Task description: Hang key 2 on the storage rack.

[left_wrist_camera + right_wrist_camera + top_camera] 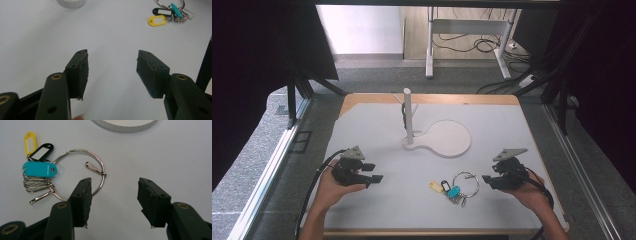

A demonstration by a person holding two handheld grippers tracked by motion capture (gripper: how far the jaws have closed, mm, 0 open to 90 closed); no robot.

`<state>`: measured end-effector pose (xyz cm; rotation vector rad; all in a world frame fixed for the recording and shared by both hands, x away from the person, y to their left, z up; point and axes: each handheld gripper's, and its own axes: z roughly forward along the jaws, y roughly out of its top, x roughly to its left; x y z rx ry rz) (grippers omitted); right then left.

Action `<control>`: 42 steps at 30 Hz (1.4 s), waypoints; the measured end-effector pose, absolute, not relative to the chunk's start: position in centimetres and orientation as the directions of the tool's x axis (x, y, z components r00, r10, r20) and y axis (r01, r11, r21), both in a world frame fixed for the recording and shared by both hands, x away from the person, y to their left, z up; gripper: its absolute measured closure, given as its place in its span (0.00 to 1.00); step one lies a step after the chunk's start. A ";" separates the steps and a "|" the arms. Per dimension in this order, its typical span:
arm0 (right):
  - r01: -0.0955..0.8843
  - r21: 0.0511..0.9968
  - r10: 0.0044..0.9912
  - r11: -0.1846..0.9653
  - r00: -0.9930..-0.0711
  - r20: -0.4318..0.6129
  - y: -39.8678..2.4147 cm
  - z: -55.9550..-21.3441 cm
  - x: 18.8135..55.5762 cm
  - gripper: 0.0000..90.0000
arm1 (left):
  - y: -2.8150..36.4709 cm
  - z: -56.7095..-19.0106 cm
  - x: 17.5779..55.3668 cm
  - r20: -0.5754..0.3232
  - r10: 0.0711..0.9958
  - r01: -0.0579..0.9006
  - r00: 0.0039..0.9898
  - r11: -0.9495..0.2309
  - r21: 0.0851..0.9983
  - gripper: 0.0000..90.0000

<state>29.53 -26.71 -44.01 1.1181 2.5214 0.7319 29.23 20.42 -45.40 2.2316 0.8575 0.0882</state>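
Right gripper view: one key ring point(78, 173), three tags; both hand-held grippers spread, empty.

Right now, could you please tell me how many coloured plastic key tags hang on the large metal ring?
3, bunched at the ring's left side in the right gripper view: a yellow tag outermost, a black tag beside it, and a teal tag below them. Others could hide underneath.

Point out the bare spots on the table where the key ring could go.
Free: the table left of the post, the strip right of the round base, and the stretch between the left gripper and the key ring. Crowded: around the key ring by the right gripper.
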 end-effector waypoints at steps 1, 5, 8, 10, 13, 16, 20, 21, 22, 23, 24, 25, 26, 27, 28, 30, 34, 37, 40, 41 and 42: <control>0.606 0.543 0.743 0.582 -0.668 -0.052 -26.5 -44.0 29.8 0.54 | 20.4 -45.4 29.2 -0.185 0.604 0.554 0.775 -0.510 0.658 0.48; 0.614 0.501 0.727 0.610 -0.686 -0.044 -25.8 -44.2 31.0 0.59 | 20.4 -45.4 29.0 -0.187 0.601 0.552 0.777 -0.508 0.661 0.48; 0.627 0.470 0.721 0.621 -0.692 -0.029 -25.5 -44.4 31.5 0.60 | 20.4 -45.4 28.9 -0.188 0.602 0.553 0.776 -0.507 0.661 0.48; 0.635 0.448 0.719 0.629 -0.695 -0.024 -25.3 -44.5 31.9 0.61 | 20.4 -45.3 28.9 -0.189 0.597 0.550 0.780 -0.508 0.663 0.48; 0.641 0.431 0.718 0.634 -0.696 -0.020 -25.0 -44.6 32.1 0.62 | 20.4 -45.3 28.9 -0.192 0.597 0.551 0.779 -0.505 0.665 0.48; 0.627 0.415 0.698 0.659 -0.715 -0.028 -24.5 -44.8 32.3 0.63 | 20.3 -45.4 28.9 -0.192 0.598 0.552 0.779 -0.506 0.663 0.48; 0.616 0.379 0.677 0.691 -0.734 -0.042 -23.7 -45.2 32.9 0.64 | 20.2 -45.4 28.8 -0.225 0.562 0.542 0.796 -0.496 0.679 0.48; 0.616 0.379 0.677 0.691 -0.734 -0.042 -23.7 -45.2 32.9 0.64 | 20.2 -45.4 28.8 -0.225 0.562 0.542 0.796 -0.496 0.679 0.48; 0.611 0.368 0.670 0.701 -0.741 -0.047 -23.5 -45.3 33.1 0.64 | 20.2 -45.3 28.7 -0.232 0.557 0.541 0.797 -0.489 0.685 0.48; 0.613 0.363 0.671 0.702 -0.740 -0.046 -23.3 -45.3 33.3 0.64 | 20.2 -45.2 28.7 -0.233 0.557 0.541 0.797 -0.485 0.687 0.48; 0.607 0.363 0.664 0.707 -0.746 -0.047 -23.2 -45.4 33.4 0.64 | 20.3 -45.2 28.7 -0.231 0.559 0.540 0.796 -0.485 0.688 0.48; 0.608 0.359 0.664 0.708 -0.747 -0.044 -23.0 -45.4 33.6 0.64 | 20.3 -45.2 28.7 -0.229 0.560 0.540 0.796 -0.486 0.687 0.48; 0.606 0.352 0.660 0.713 -0.750 -0.045 -22.6 -45.5 33.8 0.64 | 20.3 -45.1 28.6 -0.231 0.563 0.543 0.794 -0.483 0.687 0.48; 0.606 0.352 0.660 0.713 -0.750 -0.045 -22.6 -45.5 33.8 0.64 | 20.4 -45.1 28.6 -0.230 0.562 0.541 0.795 -0.484 0.687 0.48; 0.605 0.348 0.658 0.716 -0.752 -0.047 -22.5 -45.6 33.9 0.65 | 20.4 -45.1 28.6 -0.229 0.562 0.541 0.795 -0.484 0.688 0.48; 0.613 0.341 0.663 0.713 -0.748 -0.042 -22.3 -45.6 34.0 0.64 | 20.4 -45.1 28.6 -0.230 0.562 0.541 0.795 -0.484 0.688 0.48; 0.629 0.331 0.676 0.703 -0.736 -0.036 -22.4 -45.7 33.9 0.65 | 20.5 -45.1 28.6 -0.230 0.564 0.543 0.793 -0.485 0.686 0.48; 0.638 0.319 0.678 0.701 -0.735 -0.023 -22.6 -46.0 33.6 0.67 | 20.4 -45.2 28.6 -0.230 0.564 0.544 0.793 -0.486 0.684 0.48; 0.651 0.295 0.685 0.699 -0.729 -0.016 -22.6 -46.5 33.5 0.70 | 20.4 -45.3 28.6 -0.231 0.565 0.547 0.792 -0.487 0.682 0.48; 0.656 0.286 0.688 0.698 -0.726 -0.013 -22.5 -46.7 33.5 0.71 | 20.4 -45.3 28.6 -0.232 0.567 0.548 0.791 -0.486 0.682 0.48; 0.661 0.279 0.691 0.696 -0.723 -0.010 -22.5 -46.9 33.5 0.72 | 20.4 -45.3 28.6 -0.231 0.567 0.547 0.791 -0.486 0.681 0.48</control>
